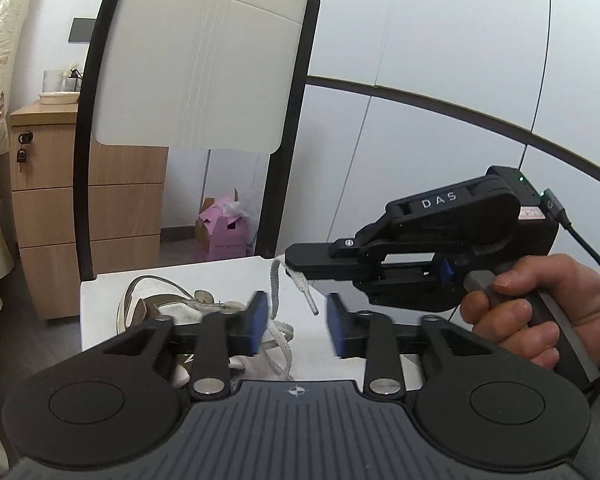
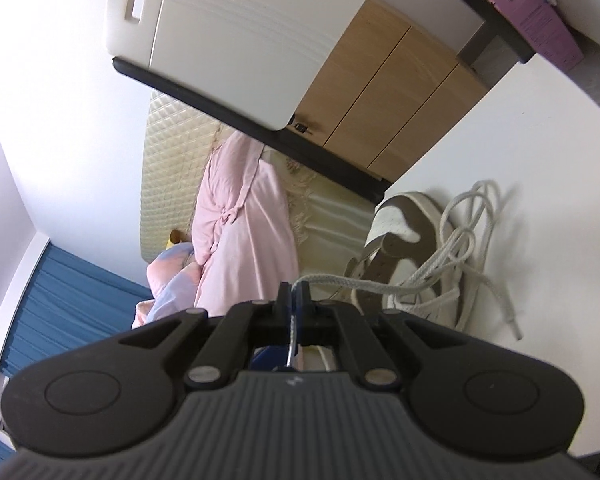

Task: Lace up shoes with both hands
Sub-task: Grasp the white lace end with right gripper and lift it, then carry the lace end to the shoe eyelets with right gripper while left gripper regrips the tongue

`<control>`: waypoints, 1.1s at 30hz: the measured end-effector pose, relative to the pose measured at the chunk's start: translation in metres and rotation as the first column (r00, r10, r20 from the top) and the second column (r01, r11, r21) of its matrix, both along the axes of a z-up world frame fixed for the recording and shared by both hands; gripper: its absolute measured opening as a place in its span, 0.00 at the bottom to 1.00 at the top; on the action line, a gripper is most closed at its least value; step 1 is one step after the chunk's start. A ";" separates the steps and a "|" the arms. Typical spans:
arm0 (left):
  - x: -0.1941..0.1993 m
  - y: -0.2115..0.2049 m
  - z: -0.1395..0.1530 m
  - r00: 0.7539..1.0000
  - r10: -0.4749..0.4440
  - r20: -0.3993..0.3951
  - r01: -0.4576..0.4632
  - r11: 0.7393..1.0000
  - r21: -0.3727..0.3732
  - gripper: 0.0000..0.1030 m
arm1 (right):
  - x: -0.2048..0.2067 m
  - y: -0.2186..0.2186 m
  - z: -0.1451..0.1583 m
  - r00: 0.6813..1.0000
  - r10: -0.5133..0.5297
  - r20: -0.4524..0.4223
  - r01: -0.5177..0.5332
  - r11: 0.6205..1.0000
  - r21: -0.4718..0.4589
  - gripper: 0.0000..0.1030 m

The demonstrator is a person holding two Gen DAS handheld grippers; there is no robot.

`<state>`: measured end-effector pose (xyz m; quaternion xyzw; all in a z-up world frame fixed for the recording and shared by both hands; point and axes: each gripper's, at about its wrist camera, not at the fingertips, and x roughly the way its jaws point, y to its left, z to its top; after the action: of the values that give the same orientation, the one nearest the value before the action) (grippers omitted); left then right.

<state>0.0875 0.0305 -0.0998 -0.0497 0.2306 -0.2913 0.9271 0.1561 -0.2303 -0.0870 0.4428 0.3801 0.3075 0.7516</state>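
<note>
Right claw [image 2: 296, 296] pinches the braided grey lace [image 2: 380, 286]; left claw [image 1: 296, 326] spread.

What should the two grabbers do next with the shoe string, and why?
Probably the left gripper should ease forward and close its blue pads on the dangling tip of the grey woven shoelace. The right gripper is shut on the lace just above that tip, holding it up over the brown-and-white sneaker, while the left jaws stand open with the tip hanging before their gap.
</note>
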 end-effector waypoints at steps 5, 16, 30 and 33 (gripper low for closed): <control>0.002 0.002 0.000 1.000 -0.011 -0.015 0.011 1.000 -0.014 0.03 | -0.002 0.000 -0.002 1.000 0.010 -0.006 -0.010 1.000 0.030 0.03; 0.005 0.000 -0.001 0.999 -0.033 -0.014 0.033 0.999 -0.023 0.03 | -0.004 -0.001 -0.002 0.999 0.041 -0.016 -0.040 0.998 0.052 0.25; 0.004 -0.002 -0.004 0.999 -0.031 -0.028 0.031 0.999 0.030 0.03 | -0.006 0.009 -0.006 0.997 0.074 -0.031 -0.075 0.997 -0.034 0.06; 0.004 -0.004 -0.003 1.000 -0.022 -0.022 0.023 0.999 0.037 0.03 | -0.006 0.008 -0.006 0.997 0.067 -0.031 -0.068 0.997 -0.035 0.04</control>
<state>0.0917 0.0266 -0.1025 -0.0329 0.2467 -0.2969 0.9219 0.1502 -0.2223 -0.0934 0.4205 0.4114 0.3194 0.7429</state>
